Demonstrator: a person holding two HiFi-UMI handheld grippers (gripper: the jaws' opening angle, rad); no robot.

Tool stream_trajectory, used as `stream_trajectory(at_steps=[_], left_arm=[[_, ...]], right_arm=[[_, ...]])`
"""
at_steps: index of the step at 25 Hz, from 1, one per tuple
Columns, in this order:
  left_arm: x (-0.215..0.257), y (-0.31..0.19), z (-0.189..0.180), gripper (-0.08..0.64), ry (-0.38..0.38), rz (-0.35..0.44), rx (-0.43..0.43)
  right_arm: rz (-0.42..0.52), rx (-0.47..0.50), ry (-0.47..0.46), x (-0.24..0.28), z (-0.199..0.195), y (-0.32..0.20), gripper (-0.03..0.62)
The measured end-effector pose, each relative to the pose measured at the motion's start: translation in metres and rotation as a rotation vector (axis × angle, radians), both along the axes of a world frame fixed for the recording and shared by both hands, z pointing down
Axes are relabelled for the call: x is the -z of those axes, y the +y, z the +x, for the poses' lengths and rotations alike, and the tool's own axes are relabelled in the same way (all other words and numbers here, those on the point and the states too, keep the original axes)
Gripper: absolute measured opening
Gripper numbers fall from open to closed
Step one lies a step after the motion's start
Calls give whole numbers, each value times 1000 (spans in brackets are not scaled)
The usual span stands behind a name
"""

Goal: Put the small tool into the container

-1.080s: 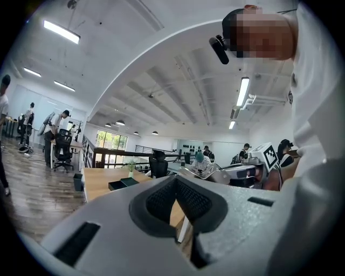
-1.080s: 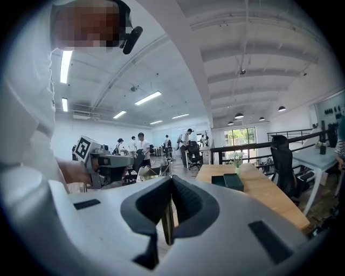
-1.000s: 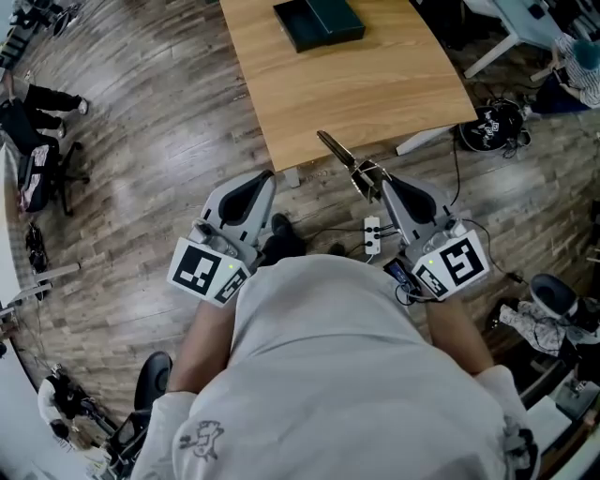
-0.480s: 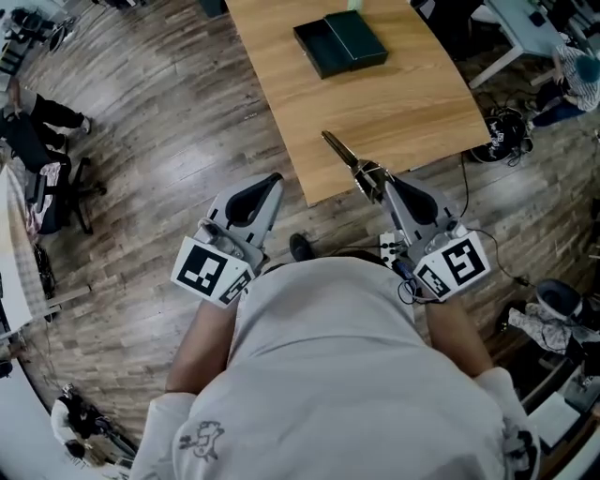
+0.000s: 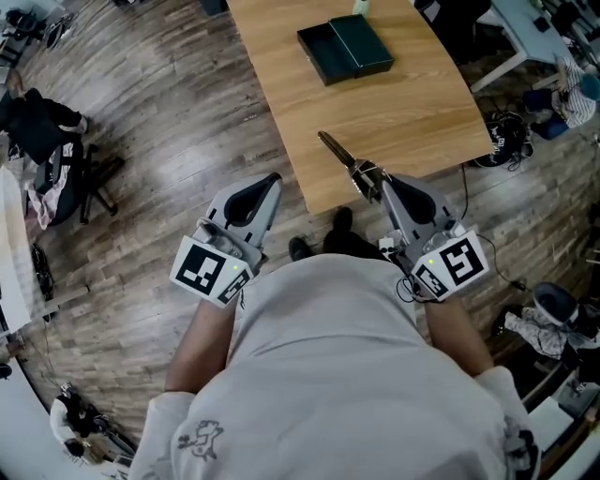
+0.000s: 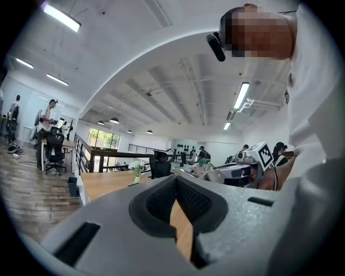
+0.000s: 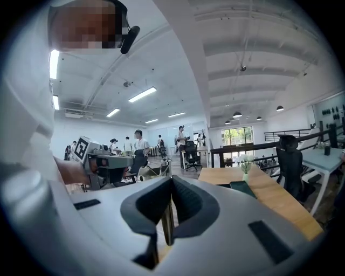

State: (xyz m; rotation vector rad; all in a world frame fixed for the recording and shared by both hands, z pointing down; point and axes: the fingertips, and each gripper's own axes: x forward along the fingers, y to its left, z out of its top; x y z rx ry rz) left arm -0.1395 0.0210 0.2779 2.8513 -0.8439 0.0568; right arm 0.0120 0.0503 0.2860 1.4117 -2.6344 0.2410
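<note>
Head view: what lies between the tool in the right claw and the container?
Only bare wooden tabletop separates the tool from the container, as the head view shows.

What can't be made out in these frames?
- small tool: kind unclear. It is too small in the head view, and the right gripper pads cover most of it in the right gripper view.
- container: contents unreadable. It is dark and small in the head view, only a sliver in the right gripper view.
- green item on the table: cut off by the head view's top edge.

Worktop [image 5: 375,112] lies bare up to the dark green container [image 5: 345,49]; a flower vase [image 7: 246,166] stands just behind.
</note>
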Motion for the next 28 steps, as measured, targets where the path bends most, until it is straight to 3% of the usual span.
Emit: stream_trajectory(at_steps=[14,22,28], left_arm=[[-1,-77,66,5,-23,-4,88],[-4,-93,100,5,-31,-11,135],[-12,-104,95,5,-57,-46,160]], right_arm=[[17,79,-24,-1,68,-93,11],[7,117,-40,-4,105,-114,11],[-26,134,-64,-15,104,-131,11]])
